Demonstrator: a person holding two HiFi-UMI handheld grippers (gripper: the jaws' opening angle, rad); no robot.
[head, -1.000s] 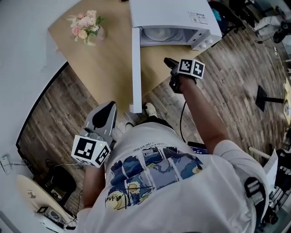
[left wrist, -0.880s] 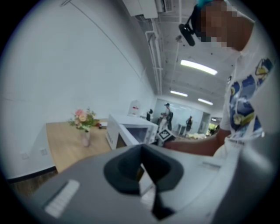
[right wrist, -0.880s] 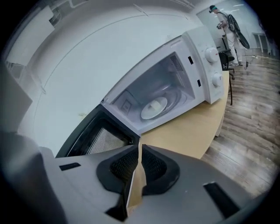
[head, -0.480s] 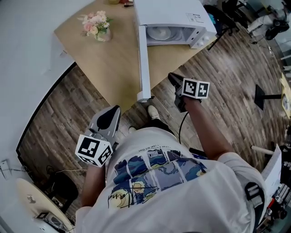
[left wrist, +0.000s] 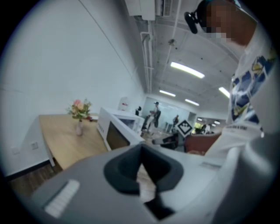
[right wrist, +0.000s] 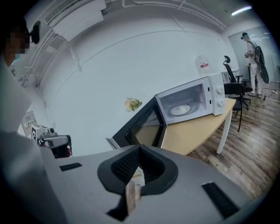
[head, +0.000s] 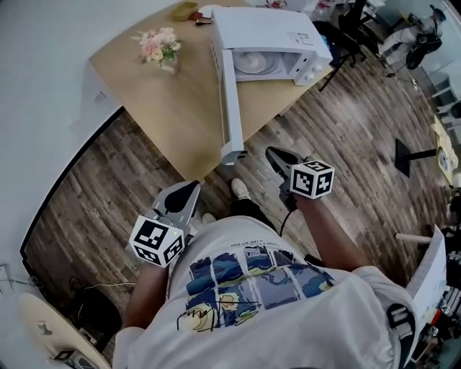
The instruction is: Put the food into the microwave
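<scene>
A white microwave (head: 270,32) stands on the wooden table (head: 166,108) with its door (head: 229,101) swung wide open towards me. A white plate (head: 252,63) lies inside its cavity; in the right gripper view the plate (right wrist: 180,109) shows through the open front. My right gripper (head: 274,153) hangs over the floor below the table edge, well short of the door, shut and empty. My left gripper (head: 189,189) is near my body at the lower left, shut with nothing between its jaws. Seen along their own jaws, the left gripper (left wrist: 141,151) and the right gripper (right wrist: 139,151) both have their tips together.
A vase of pink flowers (head: 160,47) stands on the table left of the microwave. A small yellowish thing (head: 184,11) lies at the table's far edge. A floor stand (head: 414,151) is at the right. My shoe (head: 240,189) is on the wood floor by the door's end.
My right gripper has drawn back from the microwave's front towards my body. The left gripper has shifted a little towards the middle. The door stays open.
</scene>
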